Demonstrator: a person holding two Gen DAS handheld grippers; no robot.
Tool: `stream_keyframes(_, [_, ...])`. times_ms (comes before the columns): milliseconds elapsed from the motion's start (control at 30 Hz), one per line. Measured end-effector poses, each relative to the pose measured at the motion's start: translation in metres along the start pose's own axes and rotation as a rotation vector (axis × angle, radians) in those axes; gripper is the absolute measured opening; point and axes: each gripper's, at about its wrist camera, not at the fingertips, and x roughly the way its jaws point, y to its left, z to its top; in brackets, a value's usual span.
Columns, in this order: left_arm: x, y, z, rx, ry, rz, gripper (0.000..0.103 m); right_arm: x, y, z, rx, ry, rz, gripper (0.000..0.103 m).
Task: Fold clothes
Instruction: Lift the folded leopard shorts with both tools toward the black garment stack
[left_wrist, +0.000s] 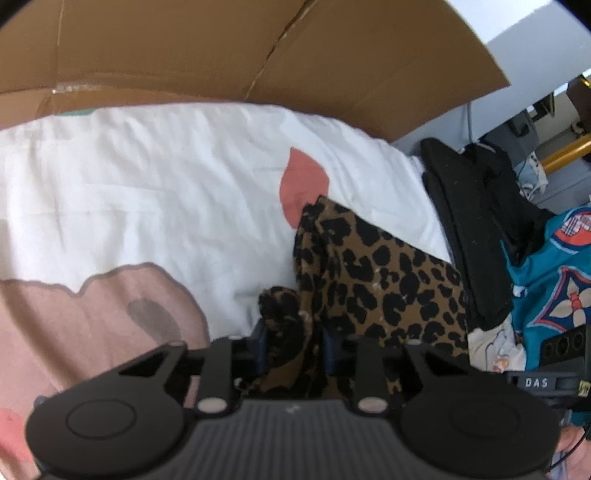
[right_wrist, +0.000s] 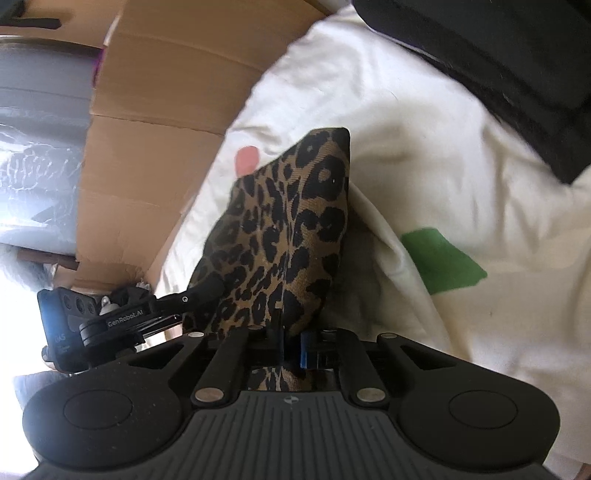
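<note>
A leopard-print garment (left_wrist: 388, 280) lies partly lifted over a white patterned sheet (left_wrist: 166, 177). In the left wrist view my left gripper (left_wrist: 294, 345) is shut on a bunched edge of it, and the cloth fills the gap between the blue pads (left_wrist: 260, 343). In the right wrist view the same garment (right_wrist: 291, 214) rises as a taut, folded panel from my right gripper (right_wrist: 293, 349), whose jaws are nearly together and pinch a thin fold. The left gripper (right_wrist: 207, 290) shows there at the left, gripping the panel's left edge. The cloth's lower part is hidden behind both gripper bodies.
Brown cardboard (left_wrist: 258, 48) stands along the far side of the sheet. Folded black clothes (left_wrist: 476, 229) lie to the right, with a teal printed jersey (left_wrist: 554, 280) beyond them. The sheet (right_wrist: 424, 147) carries a green patch (right_wrist: 439, 262), and the black clothes (right_wrist: 509, 74) fill the top right.
</note>
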Motion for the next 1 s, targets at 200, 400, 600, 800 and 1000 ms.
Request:
stream_keyframes(200, [-0.016, -0.019, -0.005, 0.015, -0.062, -0.002, 0.024, -0.014, 0.011, 0.001, -0.051, -0.023, -0.015, 0.005])
stream_keyframes(400, [-0.039, -0.037, -0.006, 0.011, -0.126, -0.026, 0.023, -0.034, 0.019, 0.006, -0.074, -0.059, -0.012, 0.005])
stream_keyframes(600, [-0.060, -0.060, -0.005, -0.023, -0.198, -0.052, 0.023, -0.063, 0.034, 0.016, -0.117, -0.119, -0.004, 0.005])
stream_keyframes(800, [-0.077, -0.088, 0.000, -0.011, -0.268, -0.082, 0.023, -0.097, 0.053, 0.023, -0.195, -0.187, -0.008, 0.005])
stream_keyframes(1000, [-0.073, -0.107, -0.004, -0.030, -0.290, -0.130, 0.023, -0.134, 0.066, 0.030, -0.272, -0.251, -0.041, 0.005])
